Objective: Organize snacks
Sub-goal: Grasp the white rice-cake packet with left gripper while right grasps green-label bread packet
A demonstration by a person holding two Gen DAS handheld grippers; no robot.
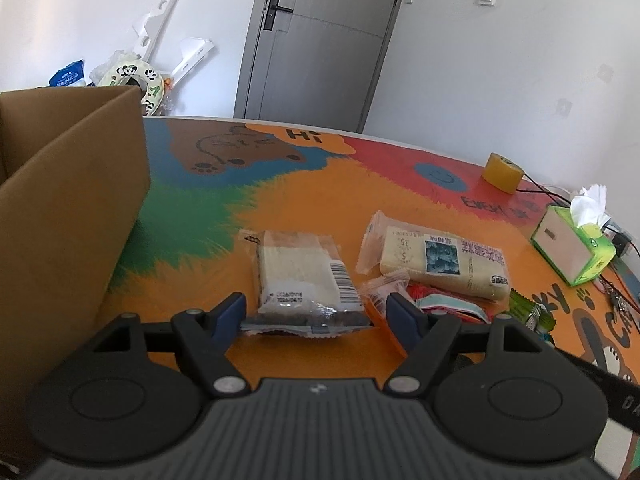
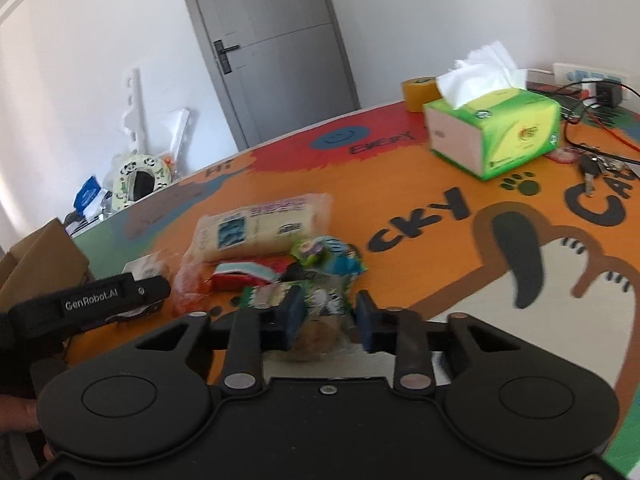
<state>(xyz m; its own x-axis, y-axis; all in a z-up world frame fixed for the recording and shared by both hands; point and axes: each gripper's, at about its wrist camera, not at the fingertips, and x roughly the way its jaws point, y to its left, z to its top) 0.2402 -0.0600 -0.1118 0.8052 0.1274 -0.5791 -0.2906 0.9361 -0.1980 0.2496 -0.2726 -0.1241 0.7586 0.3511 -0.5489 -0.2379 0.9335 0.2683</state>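
Snacks lie on the bench (image 1: 200,344): the left claw (image 1: 316,314) straddles a clear bread pack (image 1: 304,276), jaws wide; the right claw (image 2: 328,316) pinches a green-printed snack packet (image 2: 320,308).

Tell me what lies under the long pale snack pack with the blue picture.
The long pale pack rests partly on a red-and-white wrapper, whose edge sticks out beneath its near side. The rest sits on the table. How far the wrapper reaches underneath is covered.
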